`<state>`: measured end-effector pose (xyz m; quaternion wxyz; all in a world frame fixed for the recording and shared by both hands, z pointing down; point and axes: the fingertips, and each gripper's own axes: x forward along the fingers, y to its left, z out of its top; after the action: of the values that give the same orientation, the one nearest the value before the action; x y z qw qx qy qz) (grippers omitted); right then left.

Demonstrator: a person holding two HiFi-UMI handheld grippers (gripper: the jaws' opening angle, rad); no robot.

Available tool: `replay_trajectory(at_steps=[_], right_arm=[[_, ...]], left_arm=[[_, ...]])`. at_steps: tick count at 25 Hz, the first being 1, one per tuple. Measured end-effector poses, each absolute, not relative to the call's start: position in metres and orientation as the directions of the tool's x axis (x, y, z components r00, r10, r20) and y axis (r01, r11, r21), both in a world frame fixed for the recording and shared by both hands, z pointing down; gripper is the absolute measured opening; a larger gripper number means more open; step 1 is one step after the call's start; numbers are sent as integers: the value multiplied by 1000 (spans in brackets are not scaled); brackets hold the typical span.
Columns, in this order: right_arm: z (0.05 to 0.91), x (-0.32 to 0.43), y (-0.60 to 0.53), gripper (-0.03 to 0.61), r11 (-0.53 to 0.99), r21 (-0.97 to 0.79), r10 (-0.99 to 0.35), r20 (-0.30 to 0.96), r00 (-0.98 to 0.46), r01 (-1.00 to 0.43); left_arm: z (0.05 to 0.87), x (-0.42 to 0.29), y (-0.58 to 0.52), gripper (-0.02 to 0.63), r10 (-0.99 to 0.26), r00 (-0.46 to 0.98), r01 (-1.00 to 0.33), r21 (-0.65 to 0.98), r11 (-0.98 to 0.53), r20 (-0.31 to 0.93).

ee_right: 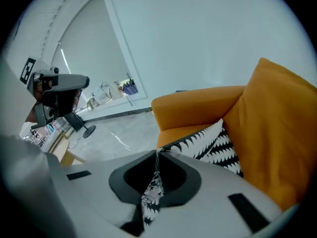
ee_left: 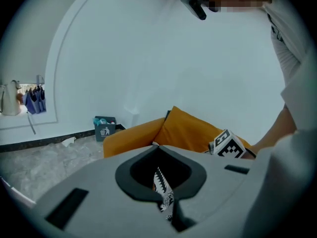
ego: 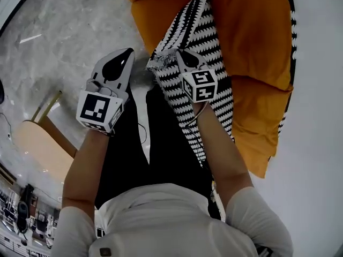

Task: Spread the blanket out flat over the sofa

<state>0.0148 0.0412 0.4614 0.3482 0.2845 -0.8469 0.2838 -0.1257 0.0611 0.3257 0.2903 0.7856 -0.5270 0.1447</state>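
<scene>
- Blanket, black and white with zigzag stripes, lies in a long bunched strip on the orange sofa, at 1 o'clock in the head view.
- Left gripper is at 10 o'clock from the middle of that view. Its fingers are pressed together on a small bit of the blanket's edge.
- Right gripper is at 12 o'clock from the middle, near the left one. Its fingers are squeezed tight on another bit of the blanket's edge.
- One loose corner of the blanket shows between the two grippers.
- In the right gripper view, the blanket lies on the sofa seat at 4 o'clock, touching the big back cushion.
- Grey marble floor is at 10 o'clock in the head view.
- Small bin stands by the white wall at 9 o'clock in the left gripper view.
</scene>
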Motion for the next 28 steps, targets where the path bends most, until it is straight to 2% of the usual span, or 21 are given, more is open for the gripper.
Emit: replay_trajectory(at_steps=[4,14,28], right_arm=[[457,-35,31,32,658,-272,-291,768,-571,-702],[477,-159,-14,34,584,-247,-335,794,-507,-773],[612,-259,-24,34,763,-200,-156,866,-475,-615]], left_arm=[[313,-173,58,9,-770,417,-905,300,-302,482],[307,-277,34,9,-753,479,-876,292,-382,452],[400,-344,22,9,-775,353,-916,362,-173,525]])
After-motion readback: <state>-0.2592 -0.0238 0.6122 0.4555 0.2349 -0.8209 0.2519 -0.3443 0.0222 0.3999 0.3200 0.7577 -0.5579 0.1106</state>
